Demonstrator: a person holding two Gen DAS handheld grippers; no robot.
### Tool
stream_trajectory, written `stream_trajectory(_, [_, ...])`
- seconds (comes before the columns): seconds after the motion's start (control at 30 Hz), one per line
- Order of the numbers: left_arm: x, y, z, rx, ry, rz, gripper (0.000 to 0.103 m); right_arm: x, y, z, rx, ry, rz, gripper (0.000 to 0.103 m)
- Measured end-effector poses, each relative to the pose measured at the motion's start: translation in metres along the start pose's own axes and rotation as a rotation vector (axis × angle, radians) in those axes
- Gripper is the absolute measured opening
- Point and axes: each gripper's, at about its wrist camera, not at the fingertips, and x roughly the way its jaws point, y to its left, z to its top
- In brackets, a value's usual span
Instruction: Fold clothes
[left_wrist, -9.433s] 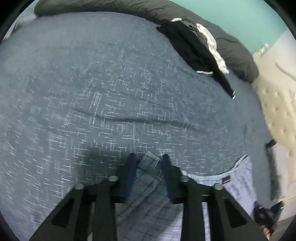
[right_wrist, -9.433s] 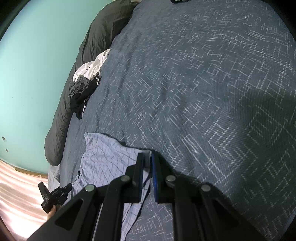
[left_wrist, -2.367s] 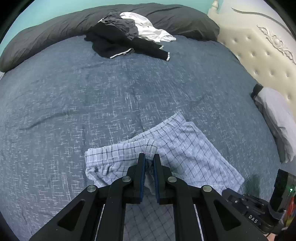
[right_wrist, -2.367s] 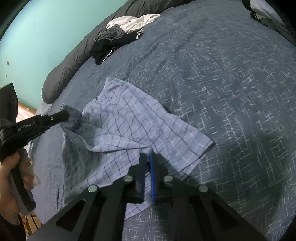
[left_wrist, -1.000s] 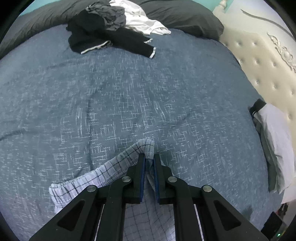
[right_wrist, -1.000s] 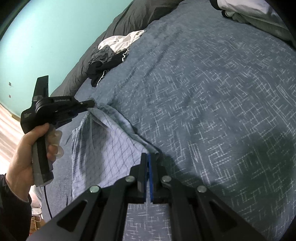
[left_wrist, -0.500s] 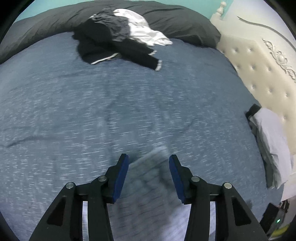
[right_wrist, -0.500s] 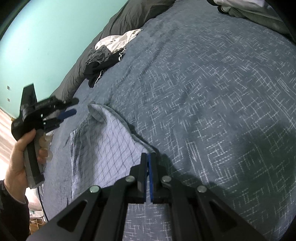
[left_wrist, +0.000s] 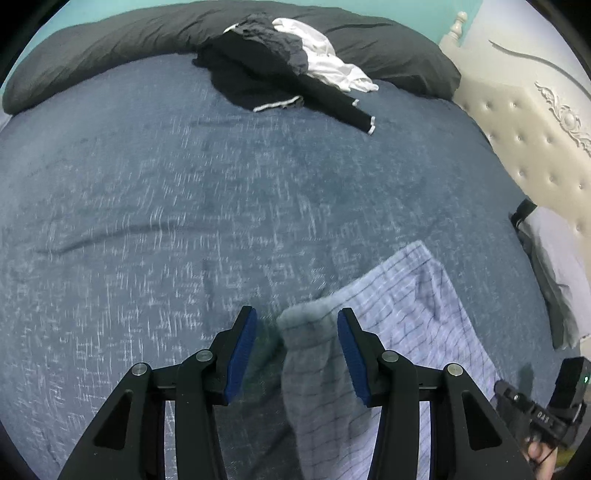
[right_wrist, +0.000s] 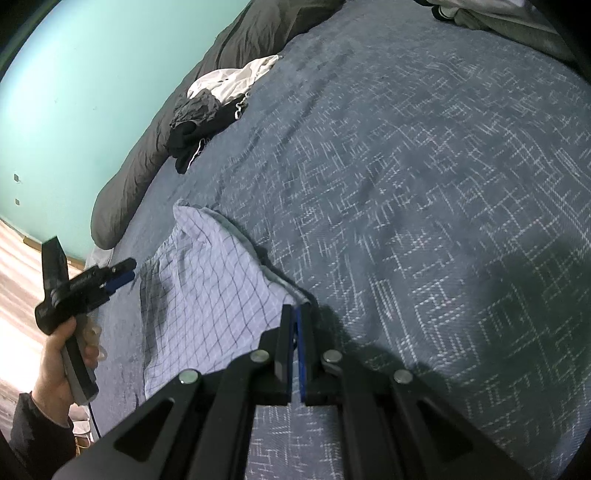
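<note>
I stand at the side of a bed (left_wrist: 155, 206) covered in a dark blue blanket flecked with white. My left claw (left_wrist: 293, 334) is spread wide, its blue pads apart and gripping nothing. Between and just past them sits a bunched corner of pale checked shorts (left_wrist: 413, 310), resting on the blanket rather than hanging from me. The right-wrist view shows this claw held off to the shorts' left, clear of the cloth.

My right claw (right_wrist: 296, 319) is pressed together on the near corner of the shorts (right_wrist: 207, 295), pinching the hem tight. From there the cloth spreads flat away across the blanket to a far corner that lies slightly rumpled. I judge this grip keeps one end pinned so the cloth stays stretched and does not slide while the other end settles.

The shorts lie near my edge of the bed, doubled over themselves by the look of the thick edge along one side, though I cannot tell how many layers.

At the far side, against a long dark pillow (left_wrist: 110, 48), sits a heap of black, grey and white clothes (left_wrist: 280, 74), well apart from the shorts. A cream padded headboard (left_wrist: 535, 147) stands to the right.
</note>
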Motion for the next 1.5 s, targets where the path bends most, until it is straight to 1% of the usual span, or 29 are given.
stream_trajectory(0.17, [0.010,0.010,-0.007,-0.051,0.024,-0.053,0.049,0.000,0.000,0.000,0.001,-0.002,-0.002,0.002])
stream_trajectory(0.2, [0.012,0.013,-0.008,-0.061,0.029,-0.063,0.044,0.000,0.000,-0.001,0.002,-0.001,-0.003,0.002])
stream_trajectory(0.23, [0.014,0.015,-0.009,-0.071,0.034,-0.074,0.030,0.000,0.000,0.000,0.002,-0.001,-0.003,0.002])
stream_trajectory(0.27, [0.016,0.017,-0.011,-0.081,0.039,-0.085,0.025,0.000,0.000,0.000,0.003,0.000,-0.002,0.002])
stream_trajectory(0.3, [0.016,0.018,-0.011,-0.083,0.037,-0.080,0.024,0.000,0.000,0.000,0.005,0.001,-0.001,0.002])
stream_trajectory(0.33, [0.016,0.018,-0.011,-0.082,0.032,-0.077,0.019,0.000,0.000,0.000,0.005,0.002,0.000,0.002])
stream_trajectory(0.37, [0.015,0.018,-0.011,-0.082,0.028,-0.076,0.017,0.000,0.000,0.000,0.005,0.002,0.000,0.002])
stream_trajectory(0.53, [0.015,0.019,-0.009,-0.078,0.015,-0.066,0.014,0.000,0.000,0.000,0.006,0.001,-0.001,0.002])
stream_trajectory(0.73, [0.018,0.021,-0.005,-0.078,0.017,-0.051,0.014,0.000,-0.001,0.000,0.007,0.003,-0.011,0.002])
stream_trajectory(0.83, [0.018,0.019,-0.009,-0.080,0.029,-0.064,0.015,0.002,-0.002,-0.001,0.012,0.013,-0.003,0.002])
stream_trajectory(0.93, [0.012,0.018,-0.012,-0.069,0.008,-0.059,0.018,0.000,-0.006,-0.001,0.038,0.009,-0.011,0.003])
stream_trajectory(1.1, [-0.003,0.021,-0.020,-0.082,-0.031,-0.072,0.026,-0.007,-0.010,0.003,0.071,-0.012,-0.045,0.003])
stream_trajectory(1.17, [-0.010,0.024,-0.024,-0.102,-0.052,-0.080,0.033,-0.011,-0.011,0.006,0.075,-0.028,-0.043,0.003])
stream_trajectory(1.23, [-0.015,0.028,-0.031,-0.123,-0.068,-0.084,0.038,-0.016,-0.011,0.008,0.080,-0.051,-0.046,0.004])
stream_trajectory(1.33, [-0.019,0.034,-0.042,-0.147,-0.087,-0.092,0.039,-0.022,-0.011,0.011,0.079,-0.076,-0.047,0.005])
stream_trajectory(1.5, [-0.018,0.044,-0.062,-0.193,-0.111,-0.121,0.039,-0.018,-0.002,0.012,0.075,-0.077,-0.016,0.012])
